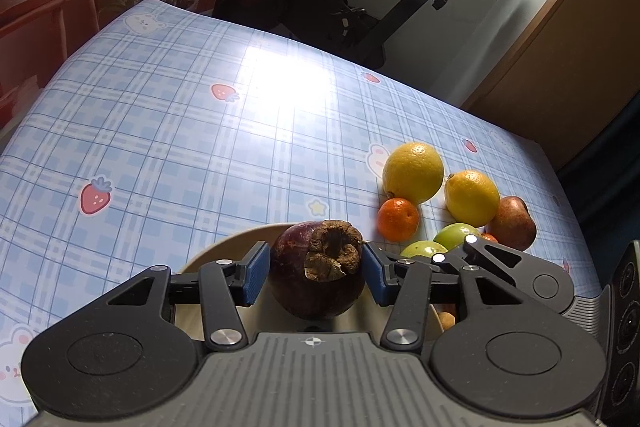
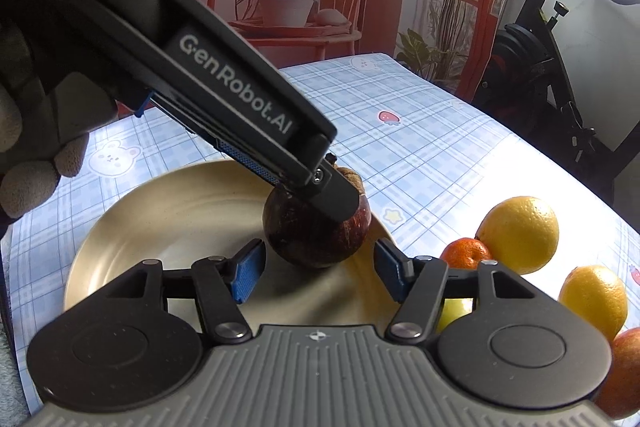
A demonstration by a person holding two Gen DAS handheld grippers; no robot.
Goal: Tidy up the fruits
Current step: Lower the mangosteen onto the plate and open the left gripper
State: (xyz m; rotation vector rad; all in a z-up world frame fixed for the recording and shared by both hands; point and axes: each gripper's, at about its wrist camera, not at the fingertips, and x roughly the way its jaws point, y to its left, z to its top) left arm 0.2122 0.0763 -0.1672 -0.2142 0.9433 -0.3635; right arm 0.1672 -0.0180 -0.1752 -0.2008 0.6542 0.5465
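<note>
Left wrist view: the left tongs (image 1: pixel 316 273) sit partly open around a dark purple mangosteen (image 1: pixel 318 267) over the cream plate (image 1: pixel 224 247); both blue pads appear to touch its sides. To its right on the checked table (image 1: pixel 160 131) lie a tangerine (image 1: pixel 398 219), two lemons (image 1: pixel 414 171) and green fruits (image 1: pixel 456 235). Right wrist view: the right tongs (image 2: pixel 318 273) stand partly open and empty, just short of the mangosteen.

My left hand-held gripper (image 1: pixel 316 277) has matt black plastic and ribbed blue pads. The plate (image 2: pixel 160 211) looks smooth metal; the desk (image 1: pixel 180 131) cover is glossy; the mangosteen (image 1: pixel 316 275) cap is rough.
</note>
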